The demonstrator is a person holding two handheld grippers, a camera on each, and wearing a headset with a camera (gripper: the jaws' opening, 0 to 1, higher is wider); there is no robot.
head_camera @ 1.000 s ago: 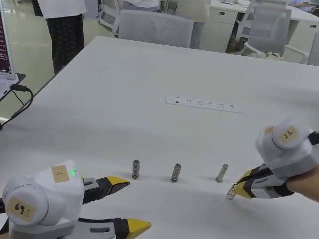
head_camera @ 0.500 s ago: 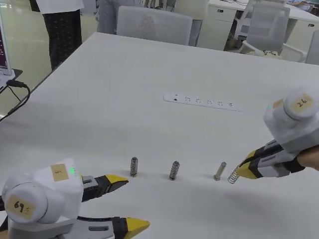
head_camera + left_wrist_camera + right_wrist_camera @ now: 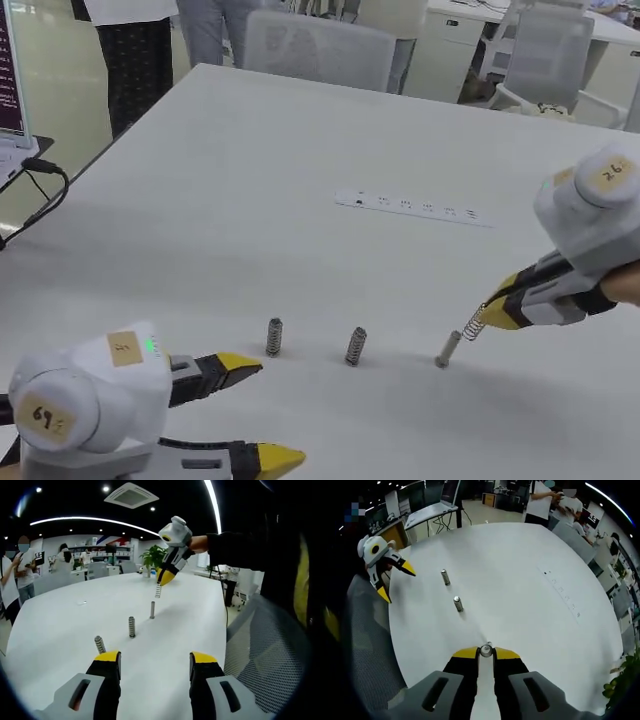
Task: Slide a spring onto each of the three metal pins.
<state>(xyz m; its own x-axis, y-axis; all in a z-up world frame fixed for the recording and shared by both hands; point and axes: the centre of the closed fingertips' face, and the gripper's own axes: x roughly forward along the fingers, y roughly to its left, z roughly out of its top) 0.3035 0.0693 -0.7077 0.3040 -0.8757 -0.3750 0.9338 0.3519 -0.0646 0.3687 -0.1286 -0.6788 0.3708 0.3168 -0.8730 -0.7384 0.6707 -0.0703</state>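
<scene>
While the left hand-held gripper (image 3: 283, 412) gapes wide, the right hand-held gripper (image 3: 492, 314) pinches a spring (image 3: 474, 324) just above the bare pin (image 3: 447, 349).

The surface (image 3: 200, 200) looks smooth, matt white. The bare pin (image 3: 447, 349) is dull grey metal. The spring (image 3: 474, 325) is coiled, faintly shiny metal wire. The left tool (image 3: 282, 413) and right tool (image 3: 488, 316) have slightly glossy white plastic housings with yellow tips.

At 7 o'clock the left tool (image 3: 270, 412) sits with jaws spread wide; at 3 o'clock the right tool (image 3: 492, 318) pinches a spring (image 3: 473, 325).
</scene>
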